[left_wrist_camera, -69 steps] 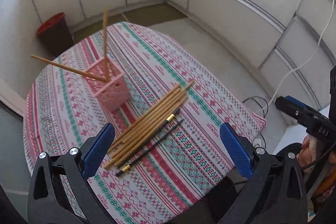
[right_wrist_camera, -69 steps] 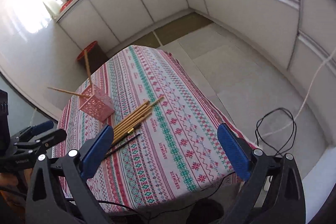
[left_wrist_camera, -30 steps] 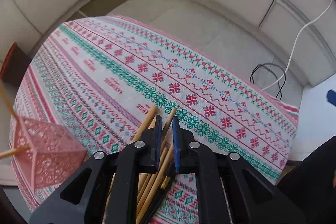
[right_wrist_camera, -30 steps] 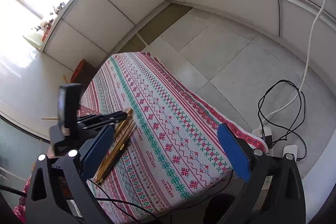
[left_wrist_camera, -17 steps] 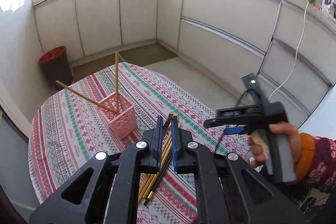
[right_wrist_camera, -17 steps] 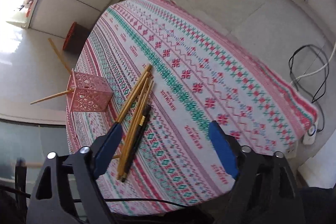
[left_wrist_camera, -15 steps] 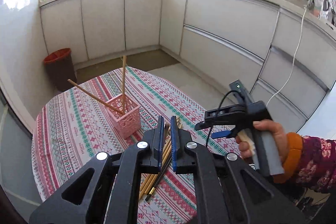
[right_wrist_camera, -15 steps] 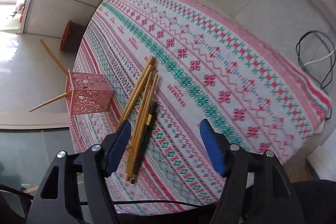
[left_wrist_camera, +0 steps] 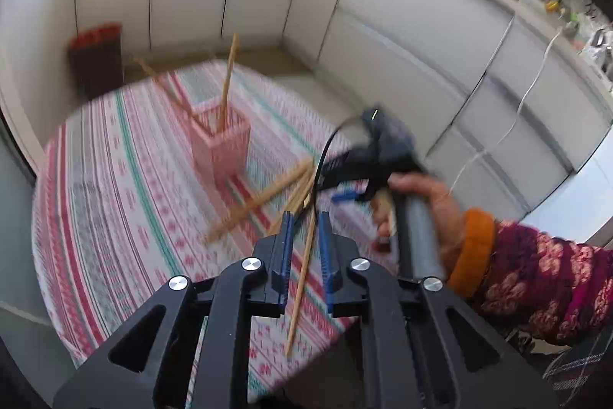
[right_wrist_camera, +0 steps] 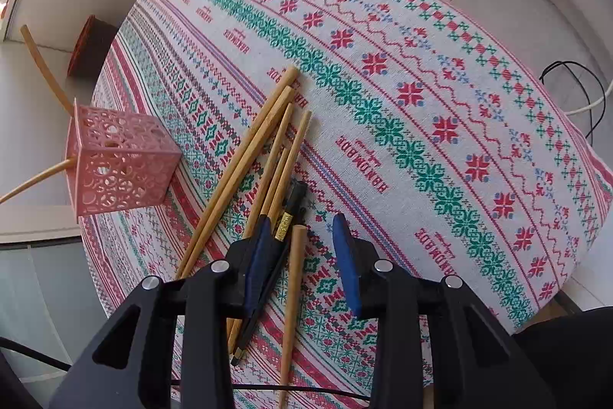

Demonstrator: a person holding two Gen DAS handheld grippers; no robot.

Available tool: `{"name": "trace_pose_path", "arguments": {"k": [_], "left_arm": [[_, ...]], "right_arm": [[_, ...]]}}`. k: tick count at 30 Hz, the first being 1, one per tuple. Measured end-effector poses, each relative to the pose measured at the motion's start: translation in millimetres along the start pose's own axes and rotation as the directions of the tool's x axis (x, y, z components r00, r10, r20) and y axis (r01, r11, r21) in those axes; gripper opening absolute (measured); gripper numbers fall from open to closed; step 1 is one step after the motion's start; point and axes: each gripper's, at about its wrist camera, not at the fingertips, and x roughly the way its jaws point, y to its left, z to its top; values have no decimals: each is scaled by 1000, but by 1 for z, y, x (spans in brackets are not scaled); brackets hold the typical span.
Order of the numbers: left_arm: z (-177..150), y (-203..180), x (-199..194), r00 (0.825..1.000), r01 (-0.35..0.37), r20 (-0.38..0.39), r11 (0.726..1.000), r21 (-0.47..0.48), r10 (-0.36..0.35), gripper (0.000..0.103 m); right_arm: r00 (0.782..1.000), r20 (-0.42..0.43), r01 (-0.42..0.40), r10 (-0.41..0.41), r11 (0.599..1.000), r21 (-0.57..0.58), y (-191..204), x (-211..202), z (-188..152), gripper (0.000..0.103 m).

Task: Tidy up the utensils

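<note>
A pink lattice holder stands on the patterned tablecloth with two wooden chopsticks sticking out of it. Several wooden chopsticks and a black one lie in a loose pile beside it. My left gripper is raised above the table, its jaws slightly apart, with one wooden chopstick seen loose between them. My right gripper is low over the pile, jaws partly open around one wooden chopstick. It also shows, blurred, in the left wrist view.
A dark bin with a red rim stands on the floor beyond the table. White cabinets line the walls. Black and white cables lie on the floor past the table's right edge.
My left gripper's jaws have parted a little, so the chopstick sits loose between them. My right gripper has dropped onto the pile and narrowed around one chopstick.
</note>
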Motion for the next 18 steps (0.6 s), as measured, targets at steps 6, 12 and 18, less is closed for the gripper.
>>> {"name": "trace_pose_path", "arguments": {"k": [6, 12, 18], "left_arm": [[-22, -7, 96, 962, 32, -272, 999, 15, -27, 25], [-24, -11, 137, 949, -12, -315, 1000, 8, 14, 35], [11, -37, 168, 957, 42, -290, 993, 108, -9, 35]], "right_arm": [[987, 124, -103, 101, 995, 5, -50, -53, 1, 43], [978, 154, -138, 143, 990, -40, -95, -79, 5, 49], [936, 254, -239, 244, 970, -54, -109, -112, -7, 67]]}}
